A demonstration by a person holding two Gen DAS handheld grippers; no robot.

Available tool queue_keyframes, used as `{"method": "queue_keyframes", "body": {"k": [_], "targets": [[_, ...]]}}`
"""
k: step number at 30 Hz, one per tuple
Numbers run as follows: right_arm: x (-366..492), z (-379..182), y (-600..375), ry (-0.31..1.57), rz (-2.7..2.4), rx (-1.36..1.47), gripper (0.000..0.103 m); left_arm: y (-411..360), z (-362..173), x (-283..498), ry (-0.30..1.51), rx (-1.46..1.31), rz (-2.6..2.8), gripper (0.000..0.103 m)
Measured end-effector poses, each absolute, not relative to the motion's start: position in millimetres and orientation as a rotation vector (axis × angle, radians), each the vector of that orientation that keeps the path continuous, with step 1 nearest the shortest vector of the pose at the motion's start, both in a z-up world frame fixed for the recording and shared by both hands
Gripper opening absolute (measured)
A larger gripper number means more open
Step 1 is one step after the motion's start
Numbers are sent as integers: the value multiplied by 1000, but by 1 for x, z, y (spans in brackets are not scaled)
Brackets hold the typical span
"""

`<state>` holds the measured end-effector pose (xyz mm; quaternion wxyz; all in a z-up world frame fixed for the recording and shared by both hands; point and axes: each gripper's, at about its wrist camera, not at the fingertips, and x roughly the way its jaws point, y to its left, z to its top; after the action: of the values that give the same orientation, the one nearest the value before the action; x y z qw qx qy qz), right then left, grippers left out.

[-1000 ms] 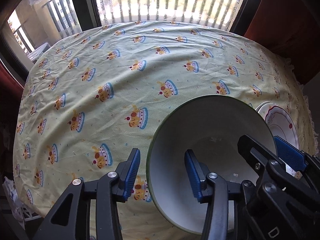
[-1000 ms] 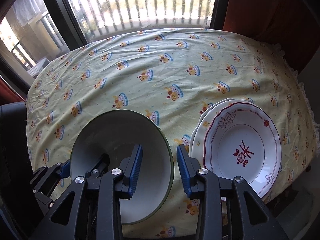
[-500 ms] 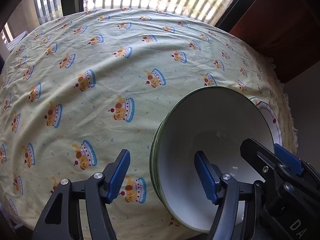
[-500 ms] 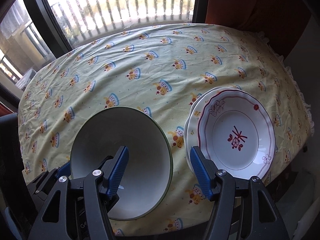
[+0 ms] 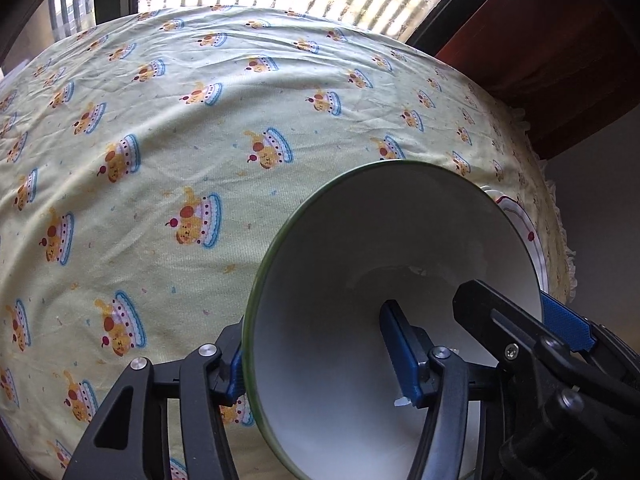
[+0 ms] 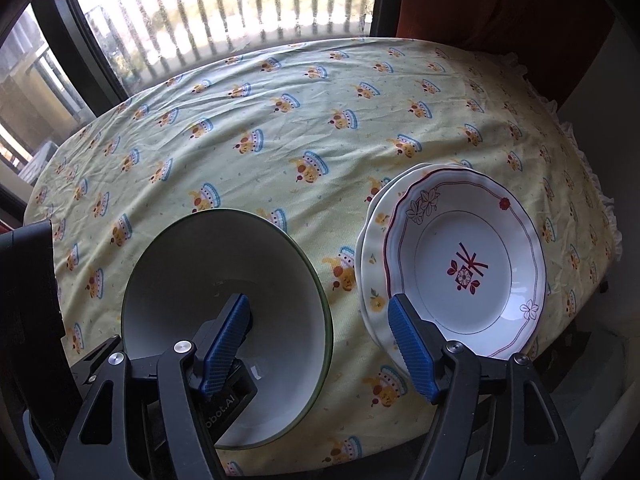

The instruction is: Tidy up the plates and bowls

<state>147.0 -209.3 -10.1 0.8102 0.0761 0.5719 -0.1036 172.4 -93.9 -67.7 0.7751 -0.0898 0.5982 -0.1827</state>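
A white bowl with a green rim [image 5: 360, 240] [image 6: 192, 264] sits on the cartoon-print tablecloth near the table's front edge. My left gripper [image 5: 316, 336] straddles the bowl's left wall, one pad hidden outside the rim and the other inside. Its jaws are closing, with a gap still showing at the inner pad. My right gripper [image 6: 318, 300] [image 5: 506, 296] straddles the right wall, its jaws opening and clear of the wall. Right of the bowl lie two stacked plates [image 6: 464, 264] [image 5: 528, 224]; the top one is red-trimmed and flowered.
The round table [image 6: 280, 140] [image 5: 200, 120] stands before a barred window [image 6: 240, 8]. Dark red furniture [image 6: 500, 8] stands at the back right. The table's frilled right edge [image 6: 596, 200] drops off close beside the plates.
My left gripper sank and shifted right, from beside the bowl to astride its left wall. My right gripper's jaws spread from a narrow hold on the right wall to wide apart.
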Motion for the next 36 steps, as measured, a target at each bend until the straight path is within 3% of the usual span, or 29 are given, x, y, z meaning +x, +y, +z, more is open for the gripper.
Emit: {"method": "queue_keyframes", "body": {"k": [21, 25, 29, 36], "targets": [[177, -53, -237, 1350, 180, 360, 74, -106, -58, 162, 1295, -129, -108, 57], [179, -61, -242, 1377, 228, 422, 69, -109, -58, 162, 1290, -111, -97, 58], [181, -65, -240, 1386, 239, 442, 53, -114, -58, 163, 1298, -72, -99, 58], [181, -61, -230, 1390, 156, 361, 49, -110, -59, 164, 1304, -68, -147, 57]]}}
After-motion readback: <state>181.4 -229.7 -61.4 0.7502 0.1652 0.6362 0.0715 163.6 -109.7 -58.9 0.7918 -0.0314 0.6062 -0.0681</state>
